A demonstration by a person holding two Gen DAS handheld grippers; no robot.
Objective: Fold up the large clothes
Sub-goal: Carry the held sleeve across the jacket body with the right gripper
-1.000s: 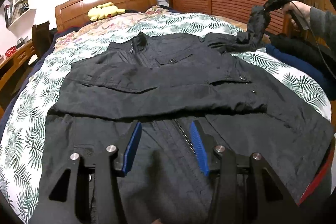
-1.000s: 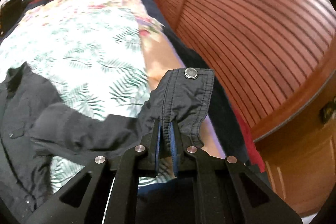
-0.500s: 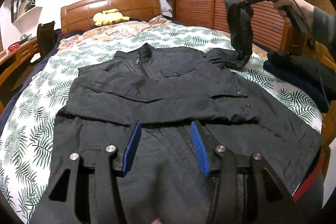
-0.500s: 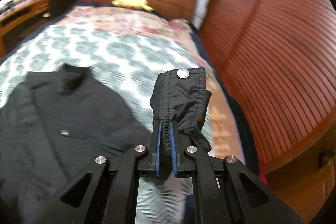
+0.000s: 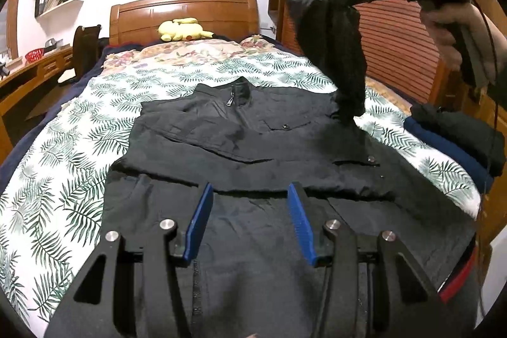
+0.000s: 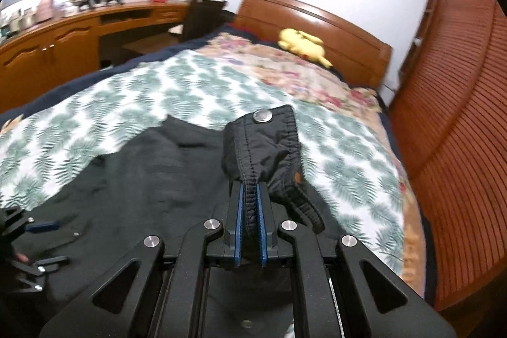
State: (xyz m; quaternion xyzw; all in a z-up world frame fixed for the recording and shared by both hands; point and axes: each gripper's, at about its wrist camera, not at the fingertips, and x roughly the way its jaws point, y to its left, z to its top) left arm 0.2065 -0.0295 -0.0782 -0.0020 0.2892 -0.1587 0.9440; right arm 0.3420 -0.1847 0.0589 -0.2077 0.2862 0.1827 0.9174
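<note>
The right gripper (image 6: 250,211), fingers clamped on the cuff (image 6: 263,144), has swung the sleeve up over the jacket (image 5: 253,148) to fold inward; left gripper (image 5: 250,224) fingers apart.

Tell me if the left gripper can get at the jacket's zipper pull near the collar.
Probably yes: the left gripper is open above the jacket, and nothing covers the zipper pull. The right gripper holds the sleeve cuff up off to the side.

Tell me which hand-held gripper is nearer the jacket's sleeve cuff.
Right. The right hand-held gripper is shut on the sleeve cuff, lifting it above the bed. The left hand-held gripper hovers open over the jacket's lower front, away from the cuff.
</note>
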